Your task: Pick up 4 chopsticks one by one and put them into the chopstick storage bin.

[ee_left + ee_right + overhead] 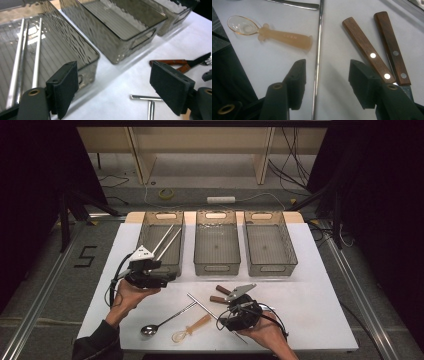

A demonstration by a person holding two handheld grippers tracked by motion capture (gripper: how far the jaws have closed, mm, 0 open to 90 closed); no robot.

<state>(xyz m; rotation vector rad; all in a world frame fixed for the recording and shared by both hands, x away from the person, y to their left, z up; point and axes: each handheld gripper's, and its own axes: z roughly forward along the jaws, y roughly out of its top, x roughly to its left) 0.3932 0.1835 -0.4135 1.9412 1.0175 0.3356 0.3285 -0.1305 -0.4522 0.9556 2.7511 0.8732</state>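
Right gripper [325, 82] astride metal rod [318, 57], knives [367, 50] beside

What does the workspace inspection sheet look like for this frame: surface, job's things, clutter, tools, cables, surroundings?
Surface: white table top, flat, bare at the right.
Job's things: three clear bins in a row at the far edge; left bin holds metal rods; the other two look empty. Loose in front: metal rod, two wooden-handled knives, metal spoon, translucent spoon.
Clutter: nothing seen.
Tools: left tool open, empty, near the left bin; right tool open, jaws either side of the metal rod, not closed on it.
Cables: black cable trails from the left tool.
Surroundings: floor wires, power strip, tape roll.
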